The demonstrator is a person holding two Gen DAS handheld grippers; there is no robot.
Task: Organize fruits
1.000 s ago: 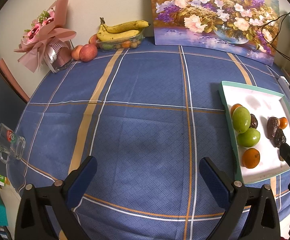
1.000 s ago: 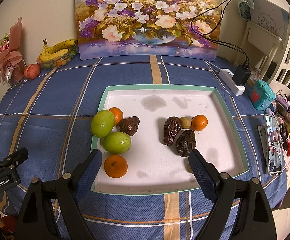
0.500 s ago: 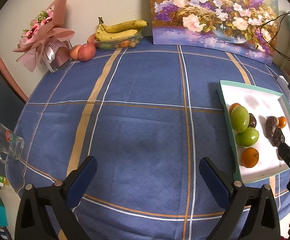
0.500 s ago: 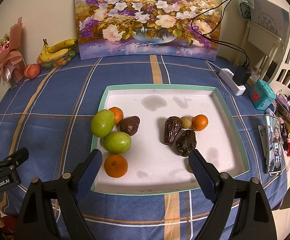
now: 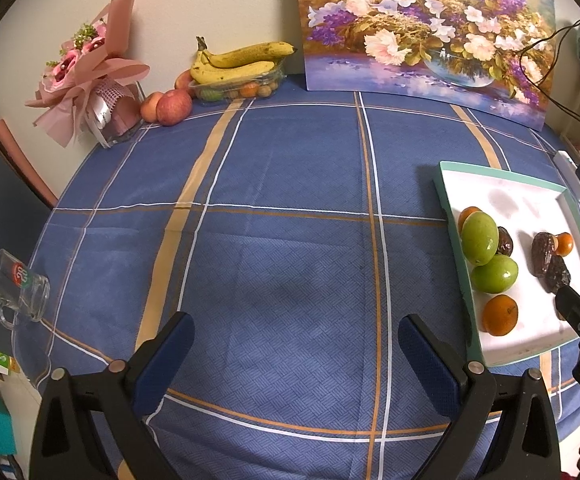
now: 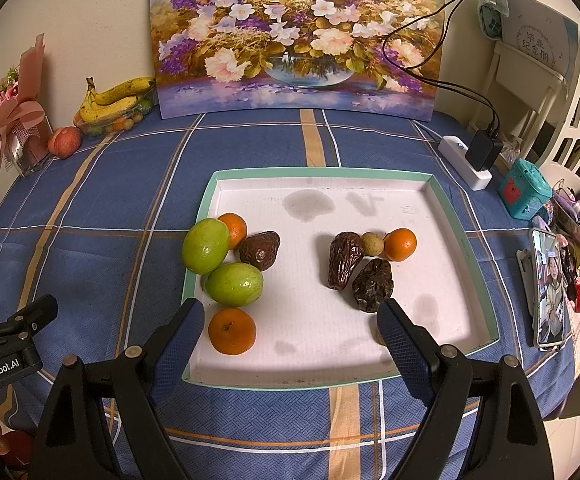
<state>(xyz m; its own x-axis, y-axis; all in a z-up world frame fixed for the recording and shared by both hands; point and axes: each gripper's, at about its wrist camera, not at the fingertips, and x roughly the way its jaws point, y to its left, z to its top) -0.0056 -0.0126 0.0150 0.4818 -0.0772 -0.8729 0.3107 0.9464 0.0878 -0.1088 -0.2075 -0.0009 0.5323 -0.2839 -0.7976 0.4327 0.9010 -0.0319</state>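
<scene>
A white tray with a green rim (image 6: 466, 240) holds two green fruits (image 6: 205, 245) (image 6: 234, 284), an orange (image 6: 232, 331) near its front, a second orange (image 6: 236, 229) behind the green fruits, a small orange (image 6: 400, 244), three dark dates (image 6: 260, 250) (image 6: 344, 260) (image 6: 373, 285) and a small tan fruit (image 6: 372, 243). My right gripper (image 6: 290, 344) hovers open over the tray's front edge, empty. My left gripper (image 5: 296, 360) is open over bare blue cloth, left of the tray (image 5: 450, 216). Bananas (image 5: 242, 62) and apples (image 5: 173, 107) lie by the far wall.
A flower painting (image 6: 290, 40) leans on the wall. A pink bouquet (image 5: 90, 80) stands at the far left; a glass mug (image 5: 18, 288) lies at the table's left edge. A power strip (image 6: 466, 160), teal box (image 6: 524, 188) and phone (image 6: 548, 288) sit right of the tray.
The left gripper has drifted slightly, so the table and tray sit a little lower and more to the left in its view. The right view is unchanged.
</scene>
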